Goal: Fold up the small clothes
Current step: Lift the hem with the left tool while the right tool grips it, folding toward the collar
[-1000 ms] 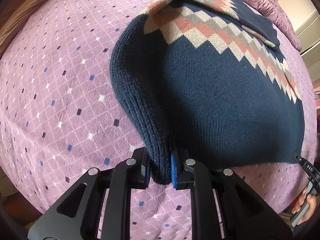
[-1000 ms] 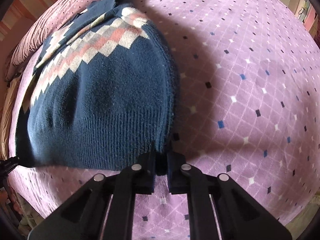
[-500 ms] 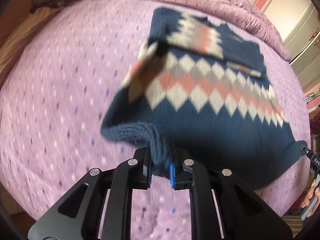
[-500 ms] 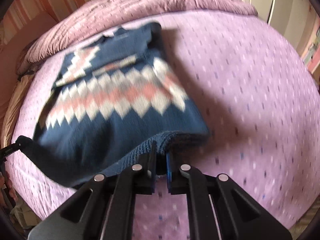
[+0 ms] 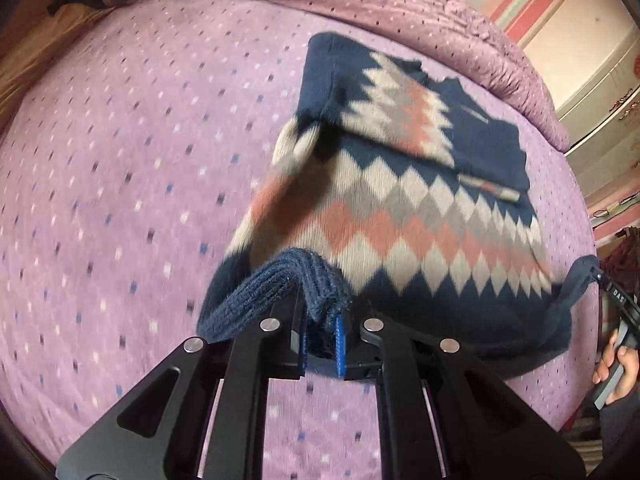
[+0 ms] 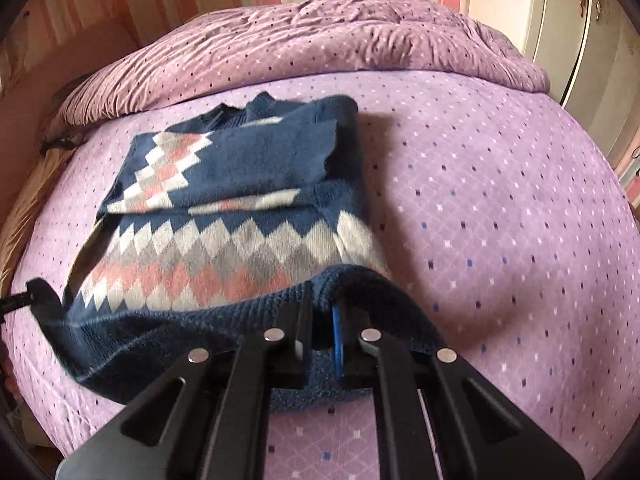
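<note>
Sleeves already folded in – we have both the left gripper (image 5: 322, 340) and right gripper (image 6: 320, 344) clamped on the sweater (image 5: 420, 216) hem, bottom-to-collar fold unfinished

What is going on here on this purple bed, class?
A person holds a claw in each hand and is folding a small navy knitted jumper with a pink, grey and white diamond band. The left claw and the right claw are each shut on a corner of its ribbed hem, which is lifted off the purple dotted bedspread. The sleeves lie folded across the chest; the collar end rests on the bed.
</note>
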### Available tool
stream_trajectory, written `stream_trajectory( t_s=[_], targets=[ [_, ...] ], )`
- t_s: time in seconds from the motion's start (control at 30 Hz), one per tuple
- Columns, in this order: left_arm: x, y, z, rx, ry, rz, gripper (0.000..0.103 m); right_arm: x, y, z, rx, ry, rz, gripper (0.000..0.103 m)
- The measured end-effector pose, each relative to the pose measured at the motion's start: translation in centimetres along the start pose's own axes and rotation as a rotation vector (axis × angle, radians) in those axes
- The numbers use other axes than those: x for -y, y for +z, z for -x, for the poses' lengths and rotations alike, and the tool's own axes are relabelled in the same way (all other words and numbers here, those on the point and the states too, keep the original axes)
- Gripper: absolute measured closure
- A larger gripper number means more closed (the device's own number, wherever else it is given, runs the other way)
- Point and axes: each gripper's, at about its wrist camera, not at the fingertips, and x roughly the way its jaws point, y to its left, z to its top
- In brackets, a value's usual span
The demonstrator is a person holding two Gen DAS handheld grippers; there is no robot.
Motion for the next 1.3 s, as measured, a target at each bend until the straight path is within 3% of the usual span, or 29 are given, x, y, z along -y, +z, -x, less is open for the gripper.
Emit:
stream_trajectory(
  t_s=[0.4, 0.57, 0.7, 0.77, 0.9, 1.03, 1.1, 1.13, 1.17, 1.2, 1.23, 1.3],
  targets=[
    [5.1, 15.8, -1.4, 0.253, -0.011, -0.148, 0.095, -0.1, 12.1, -3.0, 0.218, -0.027, 0.02, 0.095],
    [6.3, 21.1, -2.1, 0.334, -0.015, -0.128, 0.095, 0.0, 17.5, -4.6, 0.294, -0.02, 0.009, 0.095],
    [6.8, 23.7, -5.0, 0.33, 0.027, -0.153, 0.095, -0.3, 20.2, -8.2, 0.274, -0.025, 0.036, 0.095],
    [6.6, 24.3, -7.7, 0.29, 0.049, -0.162, 0.095, -0.4, 20.8, -10.8, 0.239, -0.031, 0.048, 0.095],
    [6.0, 24.4, -12.7, 0.216, 0.098, -0.174, 0.095, -0.5, 20.3, -15.6, 0.167, -0.044, 0.038, 0.095],
    [5.2, 24.2, -14.5, 0.198, 0.105, -0.153, 0.092, -0.1, 19.1, -19.0, 0.102, -0.065, 0.031, 0.094],
    [4.6, 24.3, -14.6, 0.187, 0.078, -0.126, 0.084, 0.0, 18.8, -19.1, 0.1, -0.051, 0.043, 0.089],
    [4.4, 24.3, -14.0, 0.202, 0.079, -0.123, 0.078, -0.1, 18.8, -18.5, 0.112, -0.044, 0.053, 0.075],
    [4.3, 24.3, -13.4, 0.213, 0.088, -0.125, 0.07, 0.0, 18.9, -17.9, 0.126, -0.039, 0.055, 0.05],
    [4.2, 24.4, -12.6, 0.23, 0.094, -0.121, 0.054, 0.1, 19.0, -16.7, 0.164, -0.029, 0.053, 0.042],
    [3.9, 24.4, -11.3, 0.256, 0.101, -0.111, 0.043, 0.2, 19.1, -15.4, 0.204, -0.023, 0.049, 0.037],
    [3.5, 24.5, -9.6, 0.277, 0.11, -0.098, 0.04, 0.2, 19.6, -13.8, 0.231, -0.019, 0.057, 0.036]
  ],
)
